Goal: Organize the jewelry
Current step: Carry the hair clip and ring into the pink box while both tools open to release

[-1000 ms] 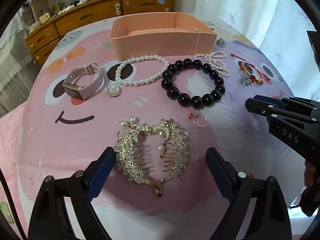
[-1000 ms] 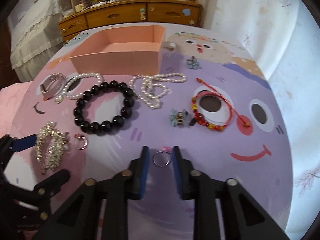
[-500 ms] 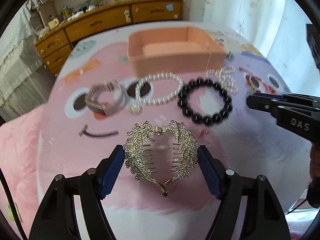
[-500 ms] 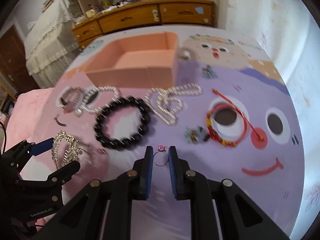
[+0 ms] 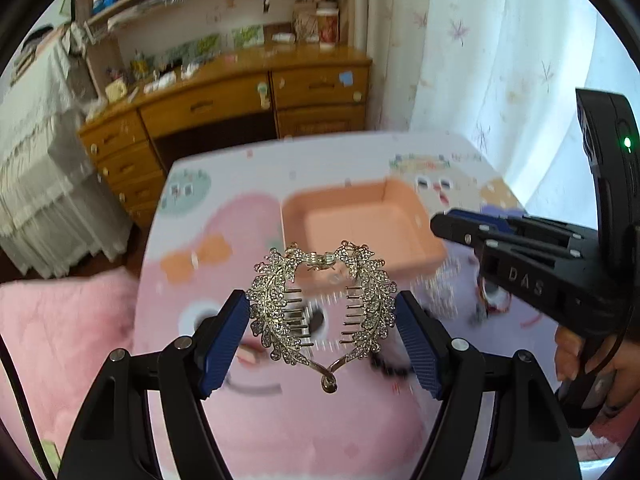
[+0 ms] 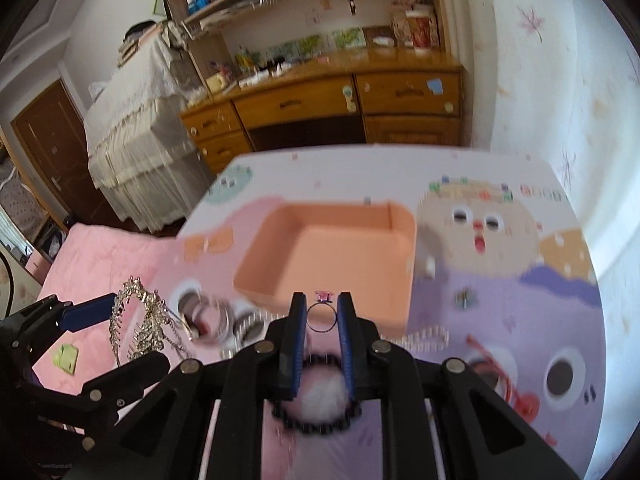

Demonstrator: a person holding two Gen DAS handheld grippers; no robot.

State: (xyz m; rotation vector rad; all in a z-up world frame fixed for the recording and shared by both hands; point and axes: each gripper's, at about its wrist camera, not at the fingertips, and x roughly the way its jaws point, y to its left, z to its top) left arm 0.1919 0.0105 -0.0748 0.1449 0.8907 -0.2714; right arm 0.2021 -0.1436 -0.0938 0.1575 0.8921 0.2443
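Observation:
My left gripper (image 5: 322, 320) is shut on a heart-shaped rhinestone hair comb (image 5: 322, 304), lifted clear of the table. Its blue pads (image 5: 224, 336) press on the comb's two sides. My right gripper (image 6: 322, 314) is shut on a thin silver ring with a pink stone (image 6: 322, 312), also held in the air. The empty pink tray (image 6: 332, 248) lies just beyond both grippers. From the right wrist view the comb (image 6: 140, 320) and left gripper (image 6: 100, 340) show at the lower left. The right gripper (image 5: 472, 236) reaches in from the right of the left wrist view.
A black bead bracelet (image 6: 316, 424), a pearl strand (image 6: 424, 336), a red cord bracelet (image 6: 500, 372) and a watch (image 6: 208, 320) lie blurred on the cartoon table cover (image 6: 500, 280). A wooden desk (image 5: 240, 100) stands behind. A hand (image 5: 580, 364) grips the right tool.
Both grippers rose off the table, the left with the comb and the right with the ring. The left jaws closed onto the comb. Both views now look over the tray toward the desk.

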